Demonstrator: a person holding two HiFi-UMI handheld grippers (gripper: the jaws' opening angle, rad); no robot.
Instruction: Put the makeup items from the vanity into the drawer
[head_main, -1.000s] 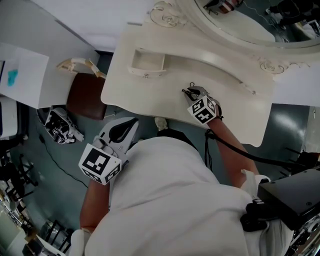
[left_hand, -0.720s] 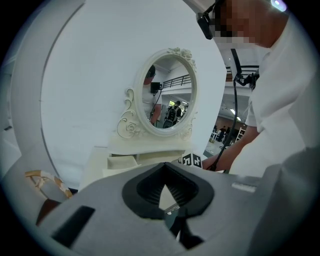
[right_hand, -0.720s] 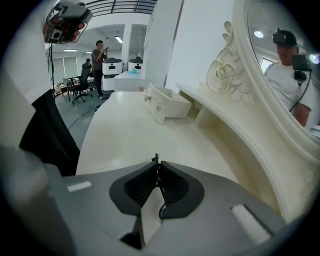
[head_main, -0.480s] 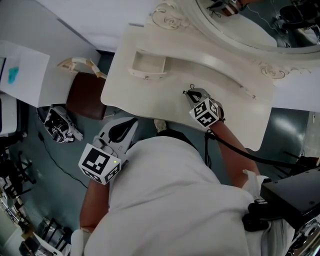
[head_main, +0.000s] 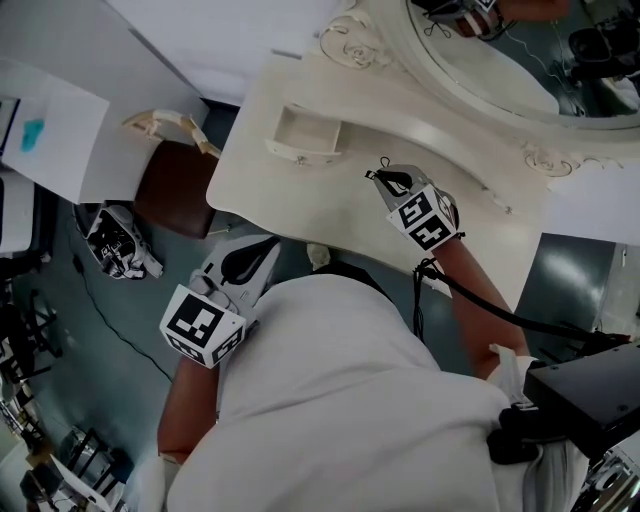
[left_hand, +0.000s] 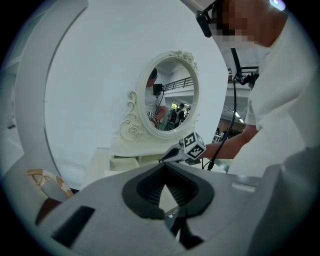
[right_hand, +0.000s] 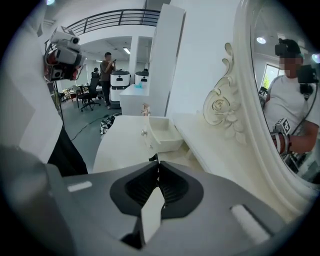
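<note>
While the person's torso (head_main: 340, 400) is filling the lower part of the head view, the left tongs (head_main: 270, 242) are hanging low beside it, just off the near edge of the tabletop (head_main: 300, 205). Their jaws are pressing together tip to tip, with nothing between them. Further out, the right tongs (head_main: 374, 177) are hovering over the bare cream surface of that tabletop, jaws likewise closed and gripping nothing that I can make out. Ahead of the right tongs and off to their left, the small drawer (head_main: 305, 135) is standing pulled open from the raised shelf. It is apart from both tongs, and its pale inside is showing in the right gripper view. Beyond the drawer, the oval mirror (head_main: 520, 60) in its scrolled frame is rising at the back, reflecting the person
</note>
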